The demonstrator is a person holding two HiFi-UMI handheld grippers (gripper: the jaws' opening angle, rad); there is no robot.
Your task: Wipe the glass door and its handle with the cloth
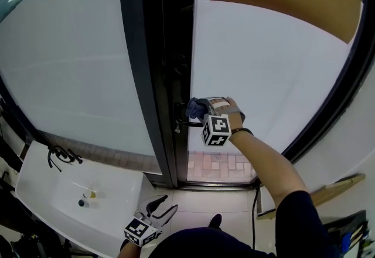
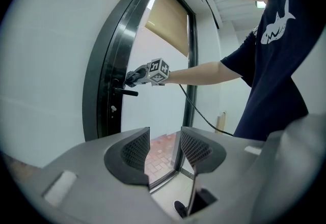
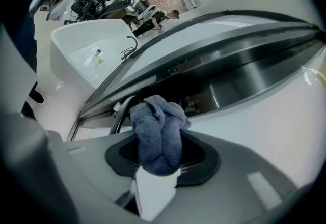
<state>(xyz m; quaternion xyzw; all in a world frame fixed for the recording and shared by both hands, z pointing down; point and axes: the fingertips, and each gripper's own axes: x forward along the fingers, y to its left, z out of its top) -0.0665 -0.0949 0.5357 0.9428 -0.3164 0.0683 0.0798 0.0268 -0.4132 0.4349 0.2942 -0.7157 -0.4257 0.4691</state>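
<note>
1. Your right gripper point(image 3: 159, 159) is clenched on the bunched cloth point(image 3: 158, 134), right at the handle point(image 1: 186, 124). Press the cloth around the lever and rub along its length.
2. Your left gripper point(image 2: 165, 149) hangs released and empty. Hold it low, clear of the glass door point(image 1: 263, 63).

Blue-grey cloth point(image 3: 158, 136); black handle point(image 1: 188, 124); white glass door point(image 1: 263, 63); black-and-white square markers on the cube point(image 1: 215, 129) of the right hand-held gripper point(image 1: 198, 109).

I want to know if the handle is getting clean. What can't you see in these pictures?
- Whether the cloth touches the handle: right gripper view, the cloth itself hides the spot.
- Two tiny things in the sink: head view, too small to name.
- Smudges on the glass door: too faint in any view.
</note>
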